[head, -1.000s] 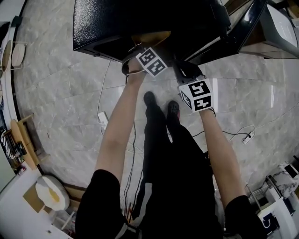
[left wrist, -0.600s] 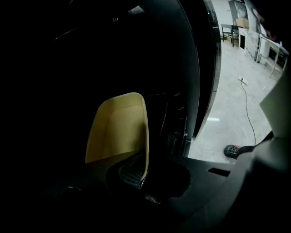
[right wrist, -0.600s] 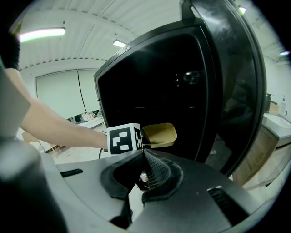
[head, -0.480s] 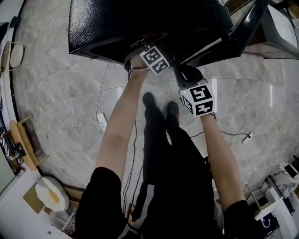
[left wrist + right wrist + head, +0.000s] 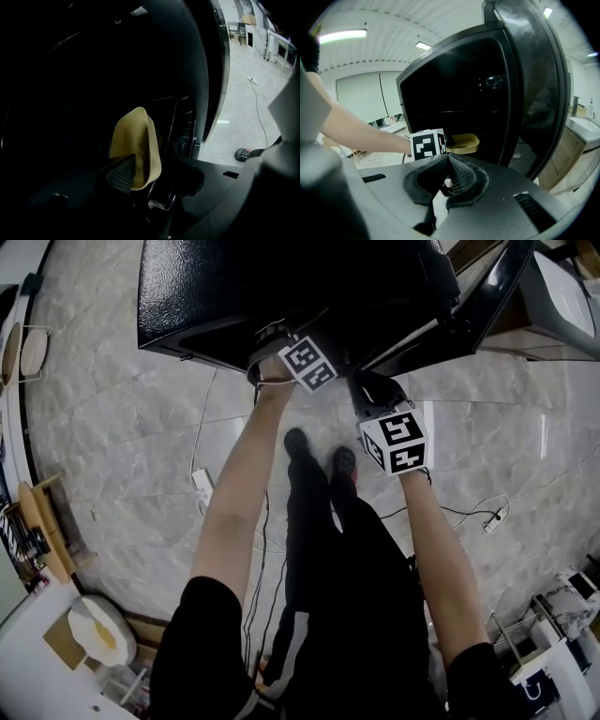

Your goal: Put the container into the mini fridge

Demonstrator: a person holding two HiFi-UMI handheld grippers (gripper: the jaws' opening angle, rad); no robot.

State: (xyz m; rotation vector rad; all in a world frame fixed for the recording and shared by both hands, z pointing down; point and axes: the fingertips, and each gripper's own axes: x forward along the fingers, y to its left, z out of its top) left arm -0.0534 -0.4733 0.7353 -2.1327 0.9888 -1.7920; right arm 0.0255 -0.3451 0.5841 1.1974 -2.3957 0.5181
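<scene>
**Mini fridge (image 5: 234, 296) hides most of the action from above**

In the head view the fridge runs off the top edge and its roof covers the front of the left gripper (image 5: 150, 178), so only the marker cube (image 5: 307, 363) pokes out. Its jaws have just been opening with the container (image 5: 136, 140) wall between them. It's so dark in there that the far jaw barely shows, and the near pad hides the container's bottom. There's a tiny speck (image 5: 448, 181) at the right gripper (image 5: 449, 183) tips, too small to call.
</scene>
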